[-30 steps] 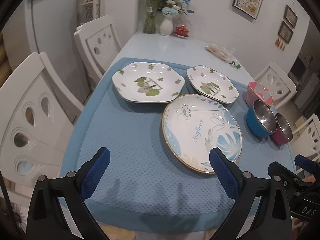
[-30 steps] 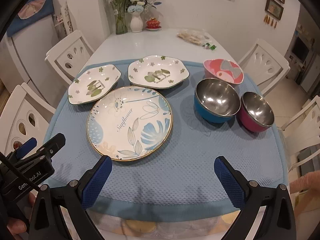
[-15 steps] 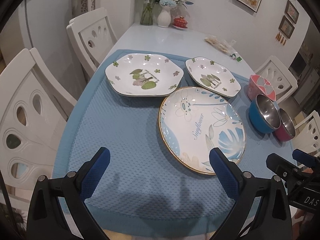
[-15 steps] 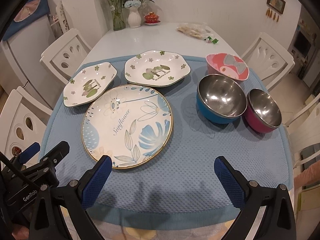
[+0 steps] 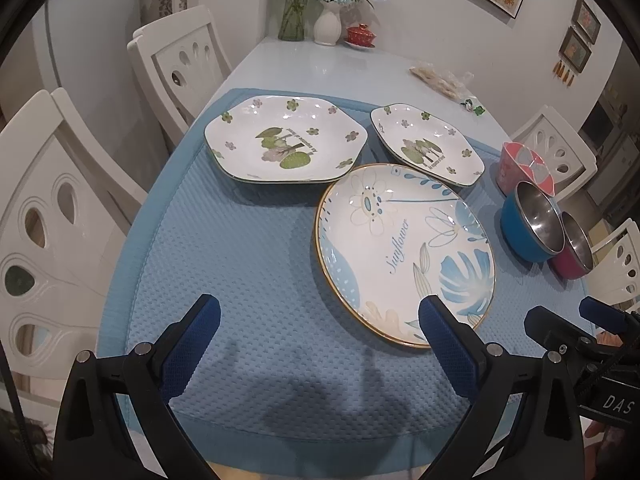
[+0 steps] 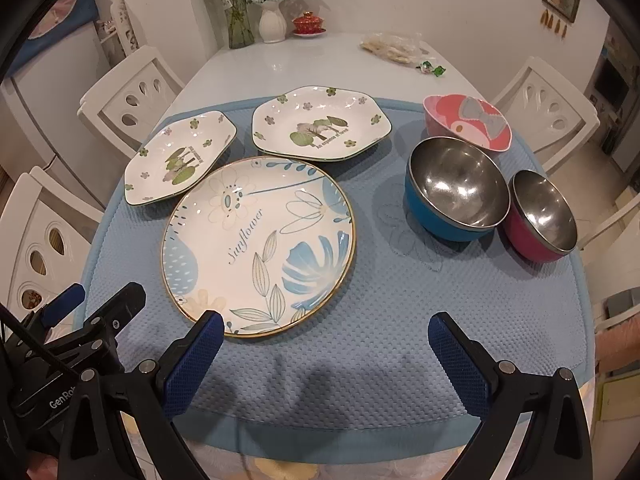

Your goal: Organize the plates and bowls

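I have both tools hovering over the near edge of the blue mat (image 6: 360, 380), and neither has anything in it: the left gripper (image 5: 320, 332) is spread wide, the right gripper (image 6: 320, 344) just as wide, nothing between the pads of either. The big round Sunflower plate (image 6: 258, 246) lies flat nearest me, with its rim just ahead of my right tool's left pad. My worry is that rim: it sits low on the soft mat, so a finger may skate over the glaze and shove the plate into the two hexagonal plates (image 6: 320, 124) behind it, which already sit very close, possibly touching; I cannot tell. A pinch on one edge only could also let a heavy plate tip out and chip. Over on the right, the blue bowl (image 6: 456, 188) and the magenta bowl (image 6: 540, 216) touch at their rims, and the pink bowl (image 6: 468, 122) leans tilted just behind the blue one, so lifting any of them may knock its neighbour toward the table edge. All three bowls show bare insides with nothing in them, and the plates carry no food.
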Action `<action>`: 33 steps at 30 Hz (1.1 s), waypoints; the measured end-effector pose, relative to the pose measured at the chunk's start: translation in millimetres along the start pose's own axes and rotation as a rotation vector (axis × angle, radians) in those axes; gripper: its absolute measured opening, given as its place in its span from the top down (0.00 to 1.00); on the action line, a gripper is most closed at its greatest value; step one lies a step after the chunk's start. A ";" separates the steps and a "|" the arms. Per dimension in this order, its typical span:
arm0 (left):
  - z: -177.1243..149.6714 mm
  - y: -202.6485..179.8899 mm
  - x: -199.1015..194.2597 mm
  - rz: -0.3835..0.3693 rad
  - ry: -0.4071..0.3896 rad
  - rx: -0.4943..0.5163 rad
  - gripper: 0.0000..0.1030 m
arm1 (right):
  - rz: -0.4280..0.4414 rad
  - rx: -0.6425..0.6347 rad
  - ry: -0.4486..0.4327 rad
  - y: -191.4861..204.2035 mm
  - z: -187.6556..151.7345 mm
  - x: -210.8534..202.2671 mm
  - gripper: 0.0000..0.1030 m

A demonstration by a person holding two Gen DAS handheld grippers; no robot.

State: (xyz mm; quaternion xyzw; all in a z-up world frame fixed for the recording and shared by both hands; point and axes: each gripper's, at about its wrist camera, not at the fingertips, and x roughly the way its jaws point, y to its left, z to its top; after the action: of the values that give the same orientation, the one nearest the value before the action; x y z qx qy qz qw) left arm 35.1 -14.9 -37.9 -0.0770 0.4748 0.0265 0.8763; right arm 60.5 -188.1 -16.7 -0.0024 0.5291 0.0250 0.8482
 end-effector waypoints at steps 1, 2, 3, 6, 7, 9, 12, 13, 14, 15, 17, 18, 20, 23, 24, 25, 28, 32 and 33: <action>-0.1 0.2 -0.1 0.000 -0.001 -0.001 0.03 | 0.000 0.001 0.001 0.3 -0.1 0.2 0.01; 0.2 0.0 0.1 0.001 -0.002 0.000 0.03 | 0.000 0.002 0.003 0.1 -0.3 0.5 0.01; 0.4 0.1 0.1 -0.001 0.000 0.000 0.03 | 0.001 0.004 0.005 -0.2 -0.3 1.1 0.01; 0.4 0.2 0.1 -0.003 0.003 -0.002 0.03 | 0.005 0.008 0.010 -1.8 -1.2 2.3 0.01; 0.3 0.2 0.2 -0.003 0.004 -0.002 0.03 | 0.005 0.010 0.012 -2.0 -1.7 2.7 0.01; 0.3 1.2 0.8 -0.004 0.004 -0.002 0.03 | 0.008 0.014 0.016 -2.7 -2.0 3.4 0.01; 0.0 1.1 2.0 -0.004 0.001 0.000 0.03 | 0.008 0.015 0.017 -3.2 -2.6 3.9 0.01; -0.4 0.7 2.3 -0.004 0.001 0.001 0.03 | 0.008 0.015 0.017 -3.4 -2.7 4.0 0.01; -0.5 0.4 2.8 -0.005 0.002 0.002 0.03 | 0.009 0.013 0.017 -3.5 -2.7 4.2 0.01; -0.5 0.1 3.2 -0.006 0.004 0.004 0.03 | 0.008 0.008 0.014 -3.7 -2.3 4.5 0.01; 1.9 0.3 5.9 -0.009 0.003 0.009 0.03 | -0.011 -0.016 -0.012 -4.5 1.7 4.9 0.01; 3.8 0.2 7.6 -0.013 0.003 0.011 0.03 | -0.033 -0.034 -0.037 -5.4 5.2 4.6 0.01; 9.8 0.7 12.5 -0.017 0.000 0.022 0.04 | -0.035 -0.062 -0.064 -8.3 14.4 6.4 0.01; 20.1 1.2 21.1 -0.013 -0.009 0.033 0.04 | -0.015 -0.061 -0.057 -15.4 27.8 15.2 0.01; 23.6 1.8 24.7 -0.015 -0.007 0.030 0.04 | -0.006 -0.055 -0.049 -16.9 30.7 18.9 0.01; 27.0 2.5 28.7 -0.020 -0.003 0.026 0.04 | 0.005 -0.043 -0.038 -19.2 33.6 24.4 0.01; 34.4 3.3 42.2 -0.029 0.019 0.021 0.04 | 0.022 -0.018 -0.008 -22.4 37.8 39.7 0.01; 38.6 4.0 59.8 -0.056 0.061 0.012 0.04 | 0.029 -0.009 0.051 -21.8 40.9 64.3 0.08; 39.2 3.6 63.3 -0.056 0.066 0.015 0.04 | 0.029 -0.014 0.066 -20.7 41.2 70.6 0.09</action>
State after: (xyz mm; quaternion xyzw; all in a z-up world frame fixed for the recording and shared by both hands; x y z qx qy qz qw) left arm 101.7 -6.8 -70.2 -0.0845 0.5014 -0.0040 0.8611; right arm 129.4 -204.7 -62.3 -0.0015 0.5565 0.0409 0.8298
